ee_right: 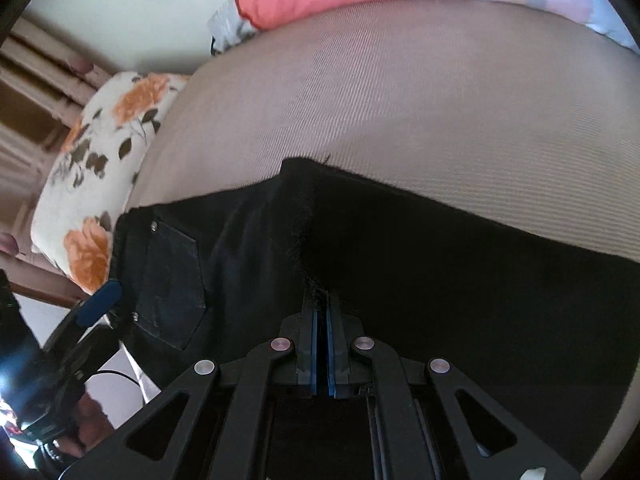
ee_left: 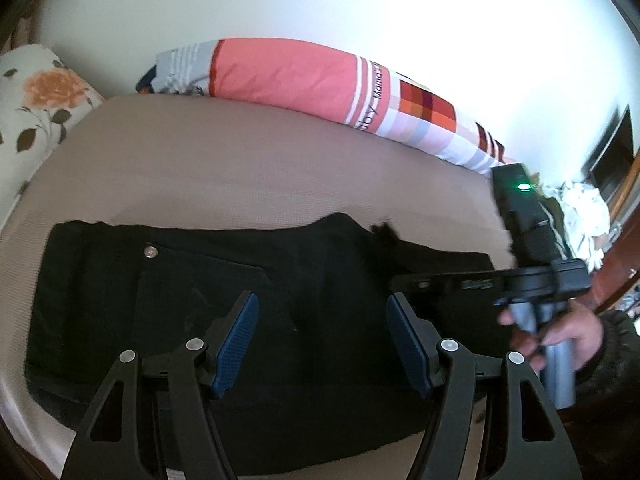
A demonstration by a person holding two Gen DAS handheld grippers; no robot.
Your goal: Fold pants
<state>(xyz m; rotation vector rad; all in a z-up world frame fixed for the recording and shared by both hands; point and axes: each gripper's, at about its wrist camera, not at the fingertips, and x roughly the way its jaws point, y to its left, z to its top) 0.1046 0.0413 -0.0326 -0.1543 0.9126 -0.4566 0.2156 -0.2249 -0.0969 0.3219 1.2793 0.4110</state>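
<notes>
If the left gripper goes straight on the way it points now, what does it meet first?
Most likely the black denim pants: the open left gripper looks down at them, and only dark cloth shows between its blue pads. Depth is unclear.

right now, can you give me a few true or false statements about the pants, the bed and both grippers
1. The left hand-held gripper is open above the black pants. True.
2. The right hand-held gripper is wide open. False: its pads are pressed together, with black fabric at the tips.
3. The pants lie on a tan bed. True.
4. The pants are blue jeans. False: they are black.
5. A floral pillow sits at the bed's end near the waistband. True.
</notes>
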